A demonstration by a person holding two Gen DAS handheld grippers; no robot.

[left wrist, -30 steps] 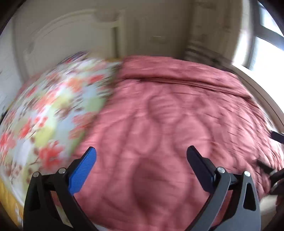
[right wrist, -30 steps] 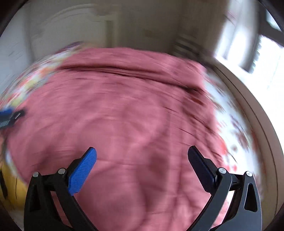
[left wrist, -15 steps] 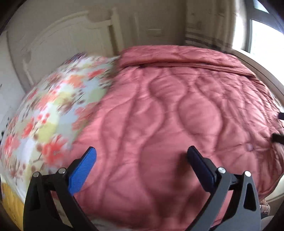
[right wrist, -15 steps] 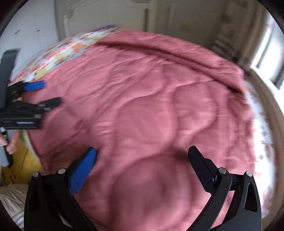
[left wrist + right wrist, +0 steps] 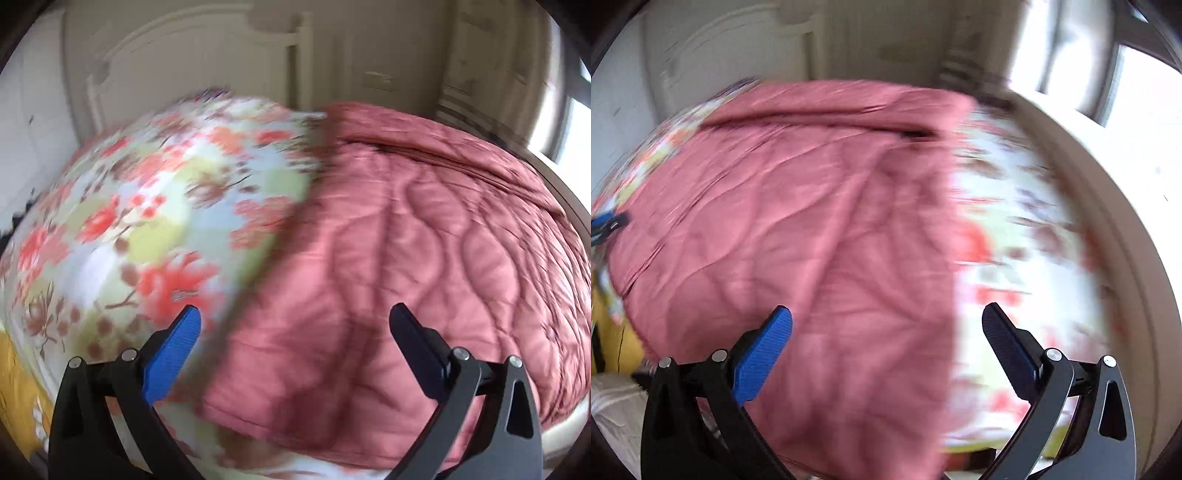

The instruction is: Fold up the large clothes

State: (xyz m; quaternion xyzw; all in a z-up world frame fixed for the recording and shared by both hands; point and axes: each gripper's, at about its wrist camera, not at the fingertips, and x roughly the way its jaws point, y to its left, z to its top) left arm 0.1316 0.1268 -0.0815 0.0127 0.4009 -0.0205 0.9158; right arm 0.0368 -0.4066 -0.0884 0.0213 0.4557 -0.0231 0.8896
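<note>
Since half a second ago both cameras have swung: the left wrist view has turned toward the floral side, so the flowered sheet (image 5: pixel 155 221) fills far more of its picture, and the right wrist view has turned the other way, so the flowered sheet (image 5: pixel 1027 258) now shows at 3 o'clock where pink cloth lay before.

Both pictures are smeared by motion, so fine detail is hard to tell.

In the left wrist view the left gripper (image 5: pixel 295 332) has its fingers spread wide with nothing between them. Its blue pad sits at 7 o'clock over the sheet, its dark finger at 5 o'clock over the pink quilt (image 5: pixel 424 258). The quilt lies spread across the bed from the centre to 3 o'clock, with a folded-over band along its far edge near 1 o'clock. A pale headboard (image 5: pixel 192 66) stands at 11 o'clock.

In the right wrist view the right gripper (image 5: pixel 886 332) is likewise spread wide and empty, above the pink quilt (image 5: pixel 798 229), which covers the centre and 9 o'clock. The quilt's right edge runs down between the fingers. The left gripper (image 5: pixel 605 223) peeks in at 9 o'clock by the quilt's edge. A bright window (image 5: pixel 1126 85) sits at 2 o'clock.
</note>
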